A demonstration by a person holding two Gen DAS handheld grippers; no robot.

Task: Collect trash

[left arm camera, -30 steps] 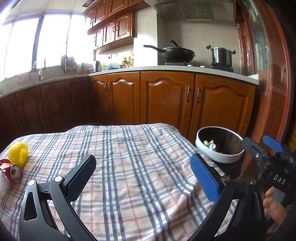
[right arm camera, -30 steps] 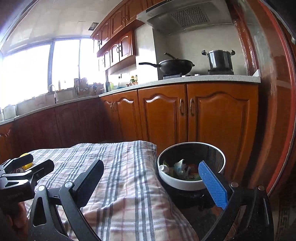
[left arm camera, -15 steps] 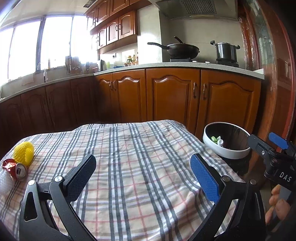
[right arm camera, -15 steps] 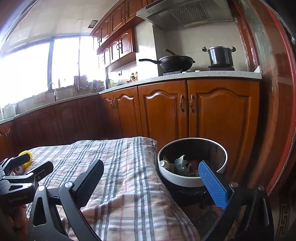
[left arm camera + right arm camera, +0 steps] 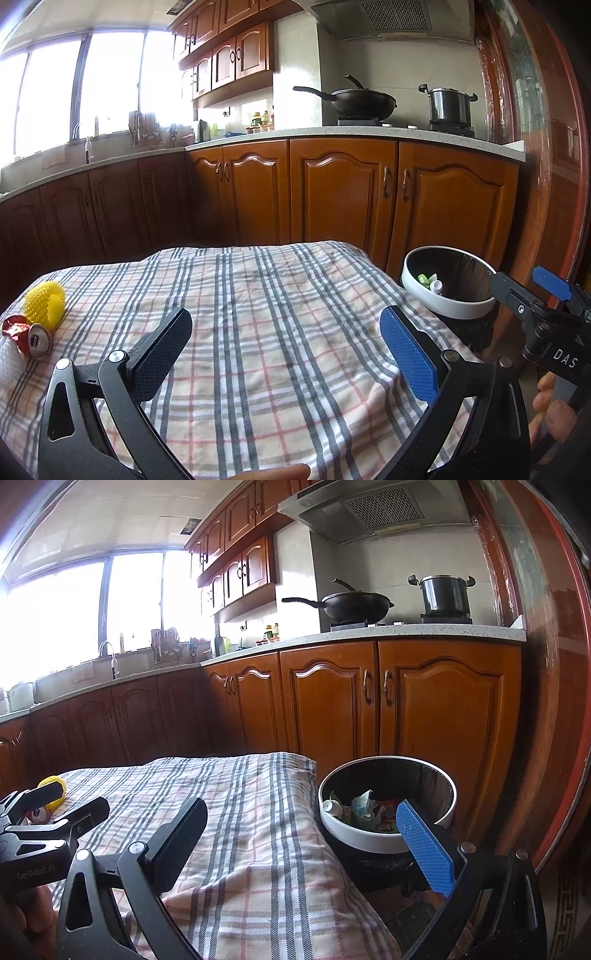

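A crushed red can [image 5: 29,334], a yellow foam net [image 5: 46,303] and a bit of white foam [image 5: 9,365] lie at the left edge of the plaid-covered table [image 5: 266,325]. A white-rimmed trash bin [image 5: 448,295] stands off the table's right side; in the right wrist view the bin [image 5: 384,840] holds several scraps. My left gripper [image 5: 286,345] is open and empty above the table's near half. My right gripper [image 5: 303,836] is open and empty over the table's right edge, beside the bin. The net [image 5: 55,794] shows partly behind the left gripper in the right wrist view.
Wooden kitchen cabinets [image 5: 343,199] run behind the table, with a wok [image 5: 356,101] and a pot [image 5: 448,103] on the counter. A dark red door frame [image 5: 546,184] stands to the right of the bin.
Both grippers have stayed open and empty. Both views have tilted up and pulled back a little, so the table and bin sit lower in frame.
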